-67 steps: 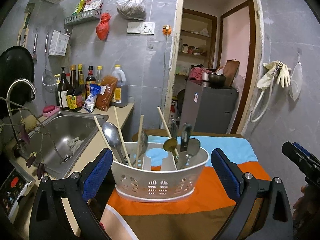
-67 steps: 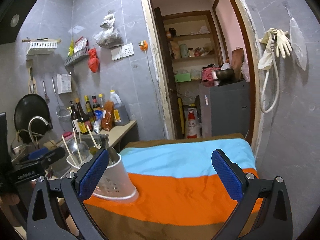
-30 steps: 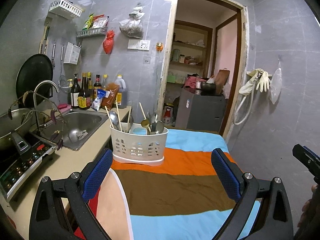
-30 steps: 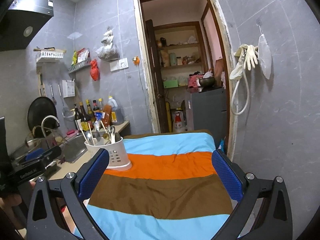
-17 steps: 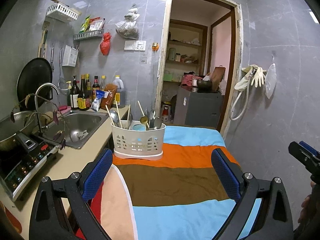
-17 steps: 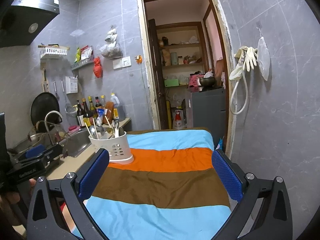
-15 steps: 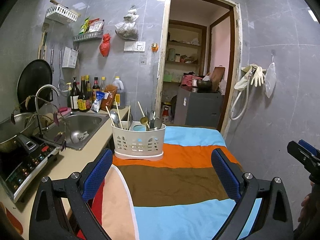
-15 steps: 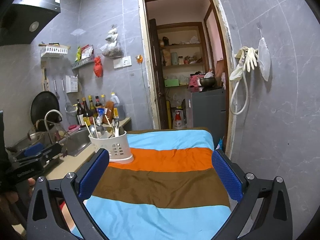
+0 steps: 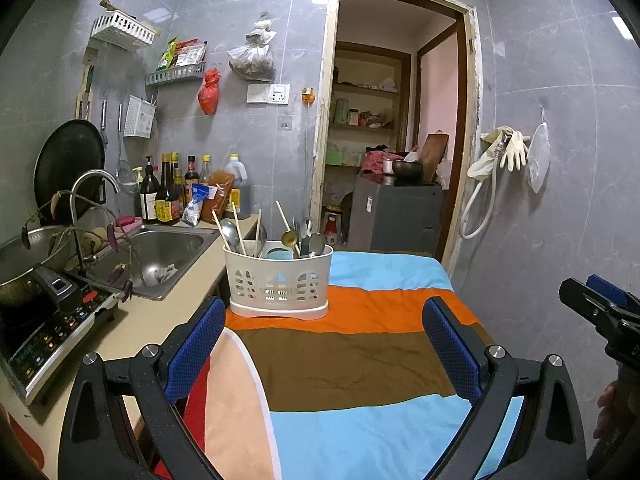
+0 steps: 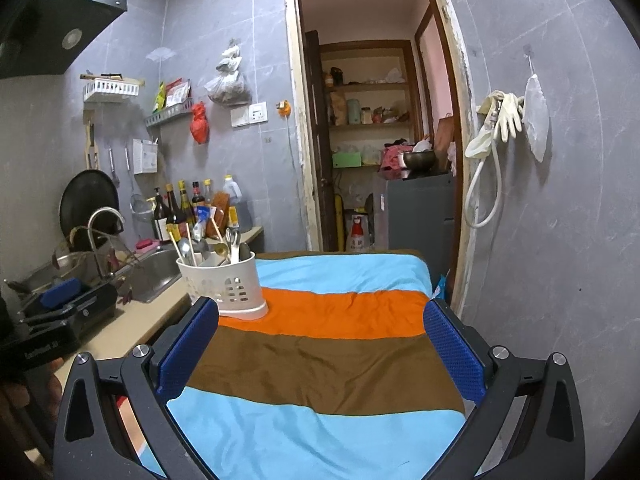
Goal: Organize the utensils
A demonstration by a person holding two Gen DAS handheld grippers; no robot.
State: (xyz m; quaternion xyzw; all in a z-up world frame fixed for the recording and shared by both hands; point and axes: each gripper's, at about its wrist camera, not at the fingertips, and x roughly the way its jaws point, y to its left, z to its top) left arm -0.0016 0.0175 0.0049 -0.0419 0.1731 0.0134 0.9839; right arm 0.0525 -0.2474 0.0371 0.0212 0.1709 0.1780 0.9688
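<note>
A white slotted utensil caddy (image 9: 279, 285) stands on the orange stripe of the striped cloth (image 9: 360, 356), and in the right wrist view the caddy (image 10: 224, 285) sits at the cloth's left edge. Spoons (image 9: 230, 233), chopsticks (image 9: 239, 229) and a brass ladle (image 9: 289, 239) stick up out of it. My left gripper (image 9: 324, 344) is open, well short of the caddy, with nothing between its blue pads. My right gripper (image 10: 320, 346) is open too, above the brown stripe, holding nothing.
To the left runs a counter with a steel sink (image 9: 160, 256), a tap (image 9: 86, 204), an induction cooker (image 9: 44, 320) and several sauce bottles (image 9: 166, 196). A doorway (image 9: 392, 136) opens behind the table onto a grey cabinet (image 9: 396, 220). Rubber gloves (image 9: 508, 148) hang on the right wall.
Both grippers have drawn back from the caddy, which now looks smaller and farther away. More of the striped cloth shows in front. Both stay open.
</note>
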